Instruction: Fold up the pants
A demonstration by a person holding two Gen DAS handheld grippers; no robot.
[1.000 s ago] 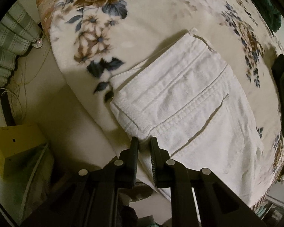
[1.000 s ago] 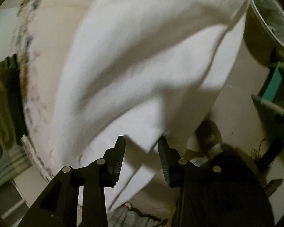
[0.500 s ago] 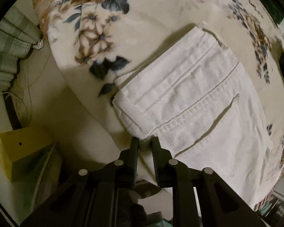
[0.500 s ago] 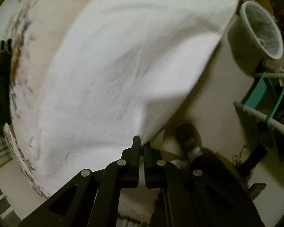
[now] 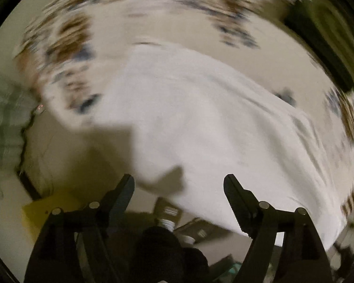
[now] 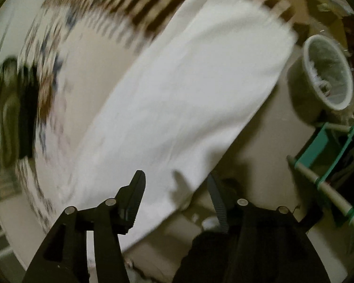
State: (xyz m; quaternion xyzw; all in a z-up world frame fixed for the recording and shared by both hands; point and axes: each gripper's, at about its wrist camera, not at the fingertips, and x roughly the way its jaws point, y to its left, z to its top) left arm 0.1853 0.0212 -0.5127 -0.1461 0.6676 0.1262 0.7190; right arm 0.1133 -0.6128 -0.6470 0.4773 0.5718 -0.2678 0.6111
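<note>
You have let go with both tools; your left gripper (image 5: 179, 184) and right gripper (image 6: 177, 184), pinched a moment ago, now gape over the white pants (image 5: 200, 122); these lie on the floral bedspread (image 5: 177, 7), near edge overhanging; this fold looks laid.

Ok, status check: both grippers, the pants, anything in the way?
Left gripper open, right gripper open. White pants lying loose on the floral bedspread, edge overhanging. Frames blurred; nothing seen blocking.

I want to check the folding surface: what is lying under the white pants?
The white pants lie on a floral bedspread, visible around them; its striped border shows too. The part directly beneath is covered.
</note>
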